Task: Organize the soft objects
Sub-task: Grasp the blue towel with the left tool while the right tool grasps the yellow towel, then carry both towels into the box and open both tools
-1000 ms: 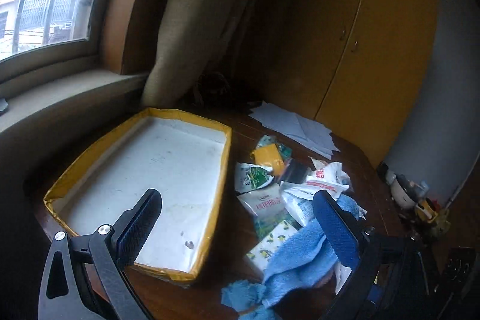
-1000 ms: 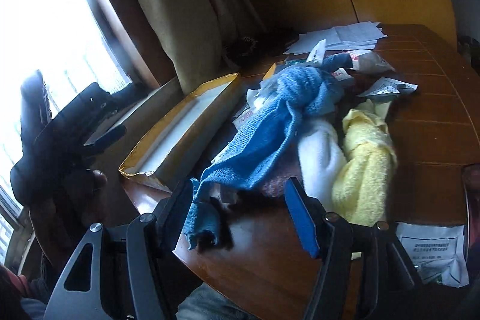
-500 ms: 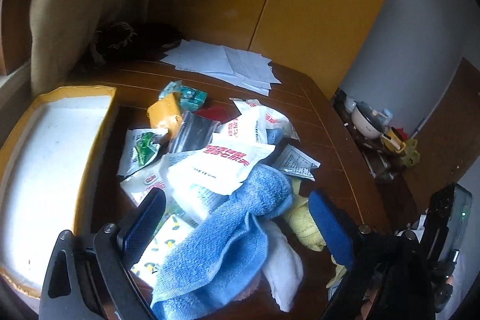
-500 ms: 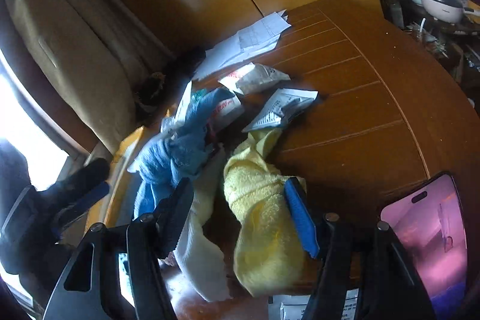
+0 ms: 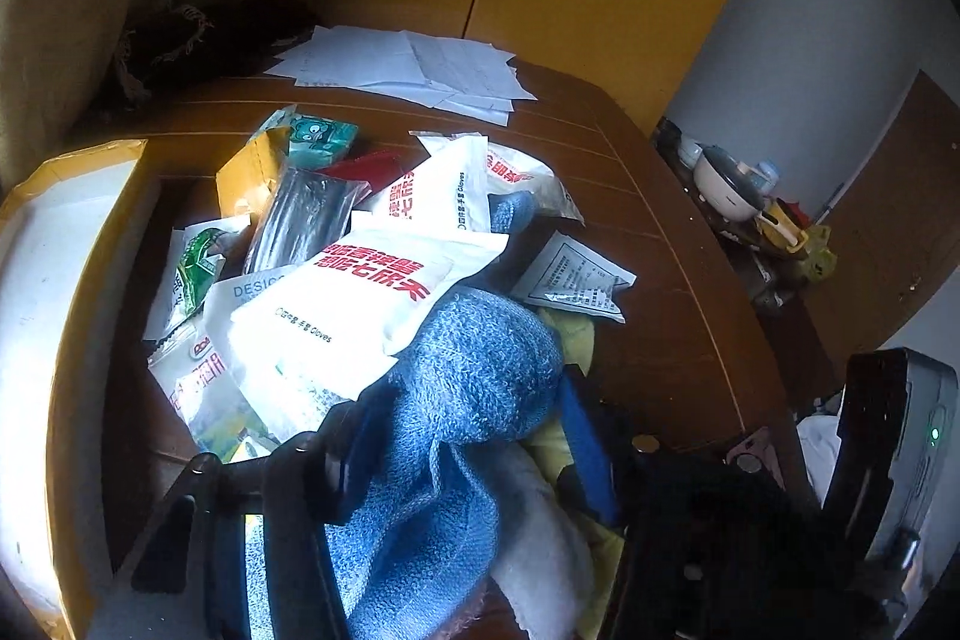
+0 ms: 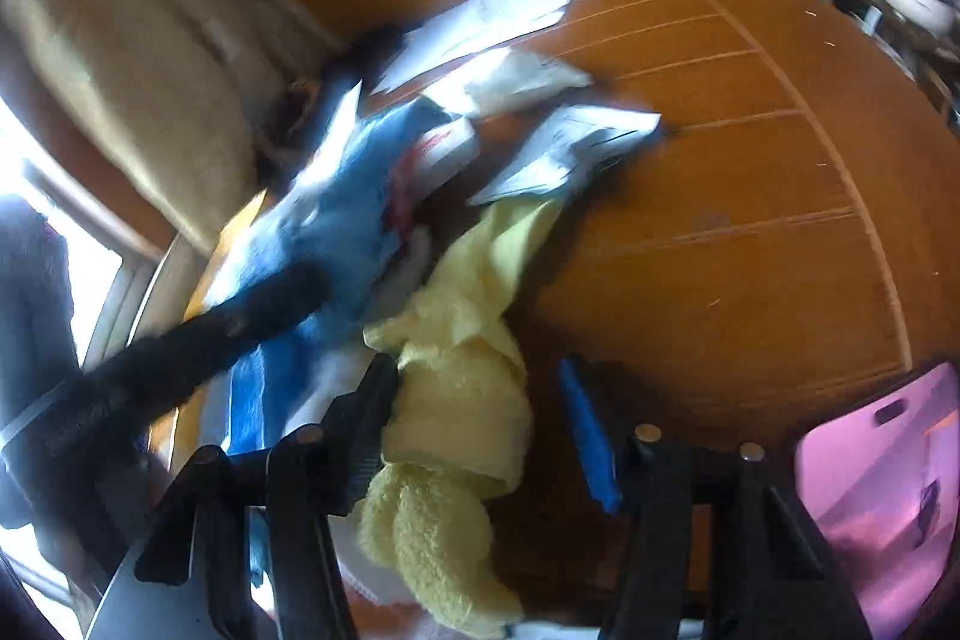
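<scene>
A pile of soft things lies on the brown table (image 5: pixel 672 316). My left gripper (image 5: pixel 465 394) is closing on the blue towel (image 5: pixel 480 370), which bulges between its pads and touches both. Beside it lie a white towel (image 5: pixel 540 532) and a yellow towel (image 5: pixel 570 334). In the right wrist view my right gripper (image 6: pixel 474 376) straddles the yellow towel (image 6: pixel 462 400) with its jaws closing. Its left finger touches the cloth and a gap remains at the blue right pad (image 6: pixel 585 436). The left gripper's black finger (image 6: pixel 240 328) rests against the blue towel (image 6: pixel 336 232).
White glove packets (image 5: pixel 360 292) and other packets lie behind the towels. A yellow-rimmed tray (image 5: pixel 36 280) sits at the left. Loose papers (image 5: pixel 408 64) lie at the table's far edge, a pink phone (image 6: pixel 882 490) at its near right. A low stand with a pot (image 5: pixel 726 184) is at the right.
The left gripper swung from over the tray to the pile and narrowed onto the blue towel. The right gripper shifted from the blue towel to the yellow one and narrowed slightly.
</scene>
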Demonstrator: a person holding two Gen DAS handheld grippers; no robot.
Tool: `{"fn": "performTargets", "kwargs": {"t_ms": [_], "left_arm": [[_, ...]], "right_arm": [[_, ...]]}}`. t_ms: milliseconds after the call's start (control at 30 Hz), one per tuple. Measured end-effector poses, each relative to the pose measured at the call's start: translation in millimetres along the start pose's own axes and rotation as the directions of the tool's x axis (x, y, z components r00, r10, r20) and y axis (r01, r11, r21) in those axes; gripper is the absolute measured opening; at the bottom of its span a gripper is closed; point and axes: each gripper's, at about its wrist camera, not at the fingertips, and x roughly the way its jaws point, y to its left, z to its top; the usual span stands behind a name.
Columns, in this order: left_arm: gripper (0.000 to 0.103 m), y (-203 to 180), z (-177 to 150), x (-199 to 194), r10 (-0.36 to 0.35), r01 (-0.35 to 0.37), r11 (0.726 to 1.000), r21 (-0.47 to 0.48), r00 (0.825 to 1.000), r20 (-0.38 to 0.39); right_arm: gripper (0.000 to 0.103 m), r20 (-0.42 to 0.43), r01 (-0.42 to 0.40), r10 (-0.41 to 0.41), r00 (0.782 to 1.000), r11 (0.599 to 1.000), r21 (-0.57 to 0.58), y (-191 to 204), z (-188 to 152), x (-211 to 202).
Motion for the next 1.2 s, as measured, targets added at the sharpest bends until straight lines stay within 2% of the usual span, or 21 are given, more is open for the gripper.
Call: {"fn": "performTargets", "kwargs": {"t_ms": [100,167,267,367,433,467,567,733,833,933,1000,1100,1133,1200], "left_arm": [[0.048,0,-3,-5,-0.013,0.013,1.000,-0.003,1.000,0.006],[0.046,3,-6,-12,-0.031,0.031,0.999,-0.022,0.999,0.013],[0.046,10,-10,-25,-0.116,0.118,0.991,-0.059,0.993,0.038],[0.046,16,-13,-36,-0.222,0.228,0.969,-0.095,0.972,0.070],[0.046,23,-15,-41,-0.316,0.321,0.937,-0.137,0.947,0.061],[0.046,25,-16,-44,-0.345,0.351,0.925,-0.147,0.936,0.067],[0.046,28,-19,-53,-0.387,0.396,0.903,-0.166,0.918,0.085],[0.046,28,-22,-76,-0.379,0.399,0.907,-0.136,0.913,0.149],[0.046,31,-22,-92,-0.411,0.440,0.889,-0.127,0.889,0.204],[0.046,38,-20,-101,-0.412,0.447,0.888,-0.113,0.880,0.237],[0.046,42,-20,-104,-0.411,0.451,0.884,-0.122,0.875,0.255],[0.046,53,-21,-116,-0.422,0.472,0.871,-0.138,0.861,0.284],[0.046,57,-22,-120,-0.419,0.474,0.868,-0.148,0.859,0.296],[0.046,64,-22,-128,-0.381,0.446,0.878,-0.173,0.870,0.312]], "right_arm": [[0.043,0.000,0.017,-0.017,1.000,0.998,-0.064,17,-12,4],[0.042,0.015,0.041,-0.040,0.999,0.997,-0.065,22,-16,3],[0.041,0.040,0.023,-0.021,0.999,0.998,-0.053,25,-17,-5],[0.041,0.106,0.015,-0.010,0.994,0.999,-0.041,23,-19,-15],[0.041,0.102,-0.012,0.015,0.995,1.000,-0.029,21,-18,-16],[0.041,0.108,-0.029,0.031,0.994,0.999,-0.020,21,-19,-19],[0.041,0.135,-0.046,0.050,0.990,0.998,-0.037,26,-23,-28],[0.041,0.245,-0.016,0.032,0.969,0.998,-0.068,37,-30,-49],[0.041,0.219,-0.041,0.053,0.974,0.997,-0.058,35,-28,-47],[0.041,0.282,-0.077,0.081,0.956,0.997,-0.026,33,-31,-59],[0.041,0.279,-0.069,0.075,0.957,0.997,-0.031,36,-28,-61],[0.041,0.308,-0.122,0.120,0.944,0.992,-0.012,35,-30,-68],[0.041,0.323,-0.134,0.129,0.938,0.991,-0.006,36,-30,-70],[0.041,0.332,-0.140,0.138,0.933,0.990,-0.016,43,-29,-73]]}}
